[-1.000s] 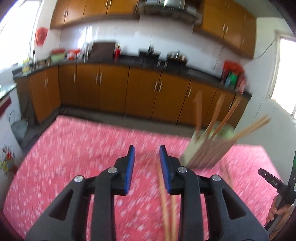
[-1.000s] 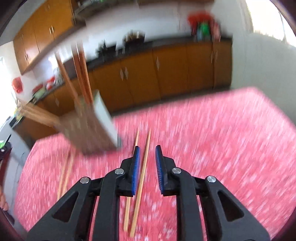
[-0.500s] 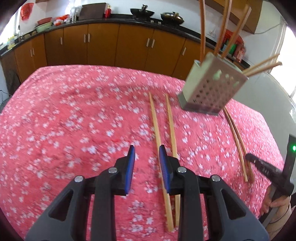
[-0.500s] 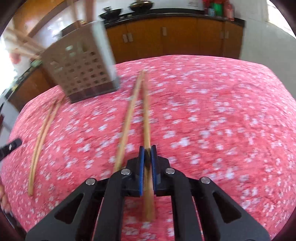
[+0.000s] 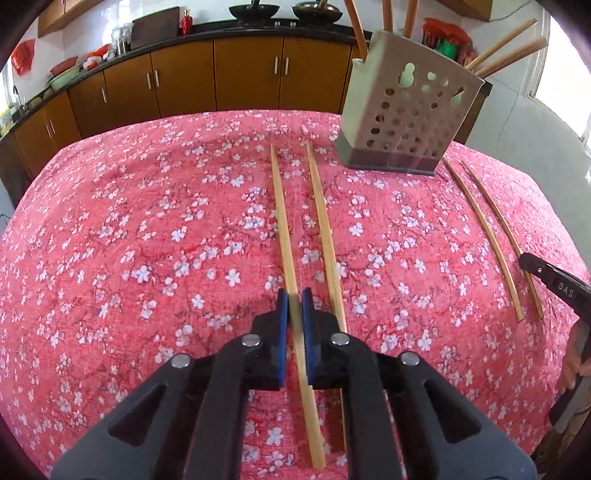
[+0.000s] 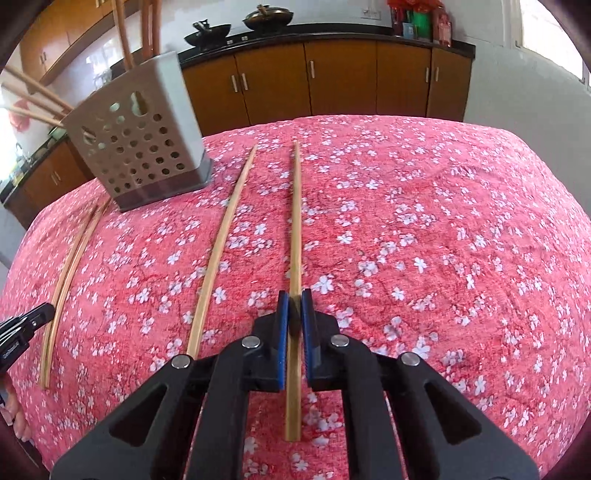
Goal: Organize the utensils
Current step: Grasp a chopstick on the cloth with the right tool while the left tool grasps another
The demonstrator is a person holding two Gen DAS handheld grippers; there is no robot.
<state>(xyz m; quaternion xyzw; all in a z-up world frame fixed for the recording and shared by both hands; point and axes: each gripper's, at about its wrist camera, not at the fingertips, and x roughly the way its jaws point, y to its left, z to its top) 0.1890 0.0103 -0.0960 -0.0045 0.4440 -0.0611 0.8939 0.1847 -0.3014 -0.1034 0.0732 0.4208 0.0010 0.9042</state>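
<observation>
Two pairs of bamboo chopsticks lie on a red blossom-print tablecloth (image 5: 147, 240). My left gripper (image 5: 294, 299) is closing its jaws, and the blue pads press on the left chopstick (image 5: 282, 214) of one pair. Its partner (image 5: 323, 221) lies free just to the right. My right gripper (image 6: 294, 301) is shut on the right chopstick (image 6: 295, 221) of the other pair, with its partner (image 6: 221, 243) loose on the left. A beige perforated utensil holder (image 5: 406, 122) (image 6: 140, 147) stands at the far side between the pairs, with several chopsticks in it.
A finger of the right gripper (image 5: 554, 282) and a person's hand (image 5: 576, 362) show at the left view's right edge. Brown kitchen cabinets (image 5: 240, 74) and a counter with woks (image 5: 255, 9) stand behind the table. The cloth falls away at the table edges.
Both grippers dropped toward the table. The right closed on its chopstick half a second ago and stays closed. The left, then open beside its chopstick, has now closed on it.
</observation>
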